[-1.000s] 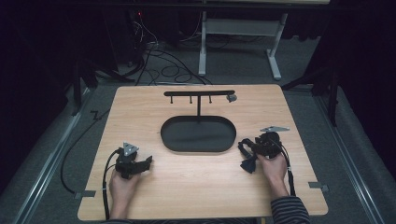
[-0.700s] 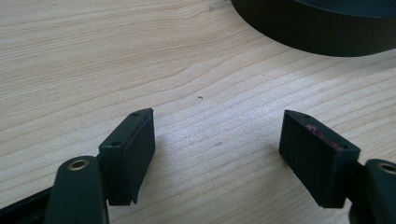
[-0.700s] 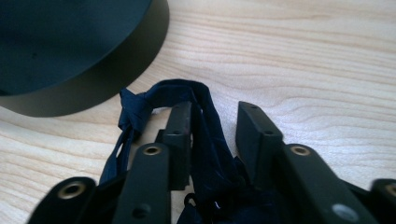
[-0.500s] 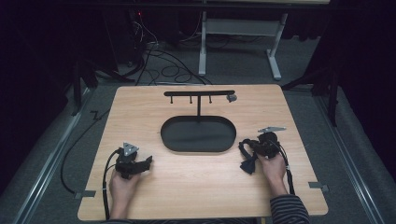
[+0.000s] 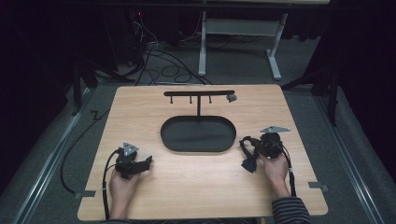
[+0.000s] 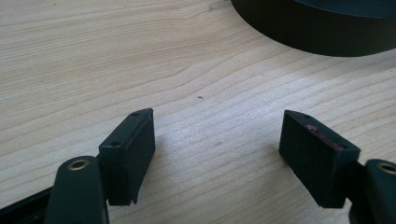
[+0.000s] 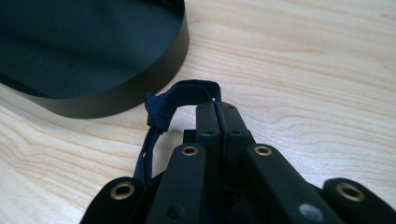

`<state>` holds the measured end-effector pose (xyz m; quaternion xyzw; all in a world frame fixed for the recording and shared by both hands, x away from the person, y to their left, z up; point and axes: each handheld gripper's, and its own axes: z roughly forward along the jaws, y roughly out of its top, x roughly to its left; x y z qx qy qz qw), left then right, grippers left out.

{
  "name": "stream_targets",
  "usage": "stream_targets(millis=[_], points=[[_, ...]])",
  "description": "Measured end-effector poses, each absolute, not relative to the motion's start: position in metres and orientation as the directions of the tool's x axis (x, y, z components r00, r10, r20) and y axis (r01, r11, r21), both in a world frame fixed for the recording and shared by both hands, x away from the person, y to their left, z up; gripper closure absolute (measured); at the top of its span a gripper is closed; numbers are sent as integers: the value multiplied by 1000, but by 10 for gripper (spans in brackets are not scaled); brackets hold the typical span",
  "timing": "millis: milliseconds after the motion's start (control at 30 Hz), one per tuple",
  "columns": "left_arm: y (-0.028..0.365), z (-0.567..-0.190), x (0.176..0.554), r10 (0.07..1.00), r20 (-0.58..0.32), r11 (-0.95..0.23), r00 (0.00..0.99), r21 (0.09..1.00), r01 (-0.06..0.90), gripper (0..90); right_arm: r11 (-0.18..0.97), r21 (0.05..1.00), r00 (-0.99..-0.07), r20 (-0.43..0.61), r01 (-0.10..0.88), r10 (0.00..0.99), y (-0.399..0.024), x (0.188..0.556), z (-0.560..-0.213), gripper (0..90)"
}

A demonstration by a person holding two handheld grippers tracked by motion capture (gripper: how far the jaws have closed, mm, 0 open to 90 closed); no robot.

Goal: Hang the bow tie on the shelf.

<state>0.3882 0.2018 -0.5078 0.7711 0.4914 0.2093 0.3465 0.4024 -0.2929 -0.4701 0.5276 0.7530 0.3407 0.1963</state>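
Strap, high view: the dark strap hangs from the right gripper, looping toward the oval tray just beside it; the left gripper rests on the table, well apart on the tray's other side.
Stand, high view: the hook stand rises beyond the tray, far ahead of both grippers; nothing strap-like hangs from it.
Left gripper view: jaws wide apart, bare wood between them, the tray ahead and to their right.
Right gripper view: jaws together, having just been closing, clamped on the strap, whose knotted loop arches from the tips toward the tray just ahead.
Progress: the pick-up looks done; lifting and placing, probably on the stand or tray, seems left.
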Motion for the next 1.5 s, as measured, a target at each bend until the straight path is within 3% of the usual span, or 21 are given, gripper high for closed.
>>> stream_targets(millis=[533,1500], points=[[202,-508,388,903,-17,-277,430,740,613,273,213,783,-389,39,584,920,-294,383,-442,900],[202,-508,388,903,-18,-276,429,740,613,273,279,827,-473,-18,488,881,-262,379,-406,900]])
